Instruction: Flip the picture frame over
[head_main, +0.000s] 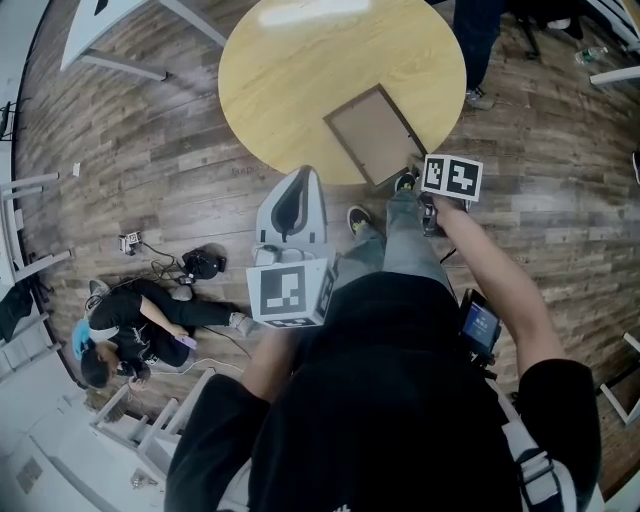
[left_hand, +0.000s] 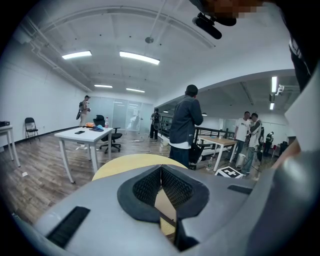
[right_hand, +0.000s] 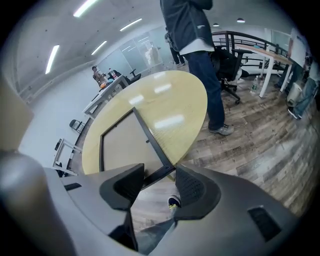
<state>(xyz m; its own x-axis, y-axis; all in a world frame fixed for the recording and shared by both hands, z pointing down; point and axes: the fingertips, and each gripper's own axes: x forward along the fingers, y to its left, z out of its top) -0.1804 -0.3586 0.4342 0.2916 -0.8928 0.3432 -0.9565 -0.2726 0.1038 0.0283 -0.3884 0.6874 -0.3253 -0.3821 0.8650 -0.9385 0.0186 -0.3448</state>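
Note:
The picture frame (head_main: 375, 133) lies flat on the round wooden table (head_main: 300, 80), at its near right edge, a plain tan panel up inside a dark border. One corner juts over the table edge. In the right gripper view that corner of the frame (right_hand: 150, 150) sits between the spread jaws of my right gripper (right_hand: 160, 170), and the pads do not press on it. In the head view my right gripper (head_main: 420, 178) is at that corner. My left gripper (head_main: 303, 175) hovers off the table's near edge, and in its own view the left gripper (left_hand: 161, 170) is shut with nothing in it.
A person in a dark jacket (left_hand: 185, 125) stands at the far side of the table. Another person (head_main: 130, 330) sits on the wood floor at the left, near cables (head_main: 195, 265). A white desk (left_hand: 82, 137) and several more desks stand further back.

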